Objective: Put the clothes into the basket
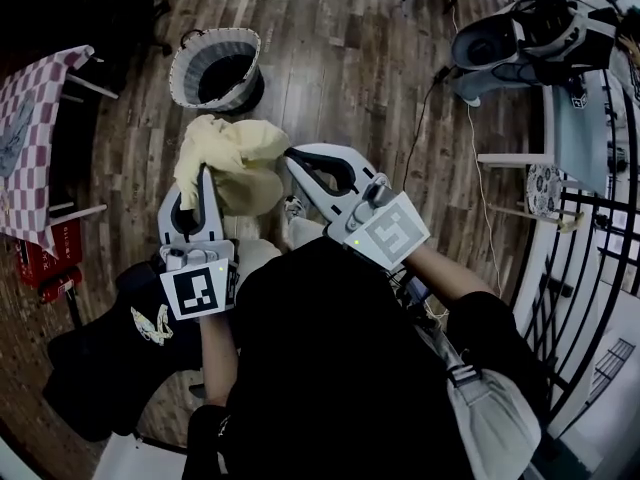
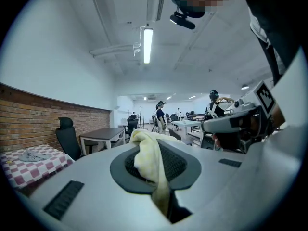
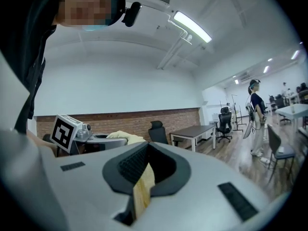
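though limp, soft yellow cloth (image 1: 232,153)

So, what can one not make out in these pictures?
1. Basket, head view: the inside is too dark to tell if clothes lie there. It is outside both gripper views.
2. Yellow cloth, head view: partly hidden behind the left tongs and right tongs; what kind of garment it is stays unclear.
3. Black garment, head view: the left arm covers its edge; what it lies on is too dark to tell.
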`<state>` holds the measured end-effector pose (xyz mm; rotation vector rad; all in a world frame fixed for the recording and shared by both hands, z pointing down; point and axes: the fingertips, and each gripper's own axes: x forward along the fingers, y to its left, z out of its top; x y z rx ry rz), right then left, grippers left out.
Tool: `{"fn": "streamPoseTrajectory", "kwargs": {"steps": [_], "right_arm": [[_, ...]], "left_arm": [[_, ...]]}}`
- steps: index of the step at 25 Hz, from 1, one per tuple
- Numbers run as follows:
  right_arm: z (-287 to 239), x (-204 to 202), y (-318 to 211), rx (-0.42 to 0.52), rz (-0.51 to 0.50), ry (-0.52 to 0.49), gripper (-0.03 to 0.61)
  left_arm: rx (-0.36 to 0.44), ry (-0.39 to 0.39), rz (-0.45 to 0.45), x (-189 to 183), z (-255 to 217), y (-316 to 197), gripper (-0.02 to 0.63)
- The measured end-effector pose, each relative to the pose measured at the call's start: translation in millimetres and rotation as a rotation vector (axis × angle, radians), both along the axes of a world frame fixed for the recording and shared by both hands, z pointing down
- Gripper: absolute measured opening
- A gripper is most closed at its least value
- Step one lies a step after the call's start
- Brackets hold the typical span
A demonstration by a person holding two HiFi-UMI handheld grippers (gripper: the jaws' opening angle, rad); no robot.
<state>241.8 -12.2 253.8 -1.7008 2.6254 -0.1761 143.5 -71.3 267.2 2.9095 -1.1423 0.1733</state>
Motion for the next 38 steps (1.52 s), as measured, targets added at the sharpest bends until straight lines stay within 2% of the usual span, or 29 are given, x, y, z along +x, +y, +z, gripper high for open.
{"fn": "streamPoseTrajectory", "kwargs": {"steps": [9,17,27,38], "right_arm": [[15.7,9.7,-11.9,-0.047,0.075,-0.006,0.009],[17.8,8.1,-53.7,-0.06,0.118,0.021,0.009],[6.1,-16.4,-130.4,-0.032,0.141,0.019,0.009],[0.6,-46.7,-178.5,-0.043,0.132,0.038,0.009]], "left_arm": [[-0.024,-0.001,0.05,12.6,11.7,-26.8,0.037],[-0.049,-0.007,0.089,14.7,30.5,-66.4,0.037],[-0.044,0.03,0.119,11.2,23.9,-126.2,0.037],[-0.031,0.031,0.132,-8.4,27.7,-162.0,0.037]]}}
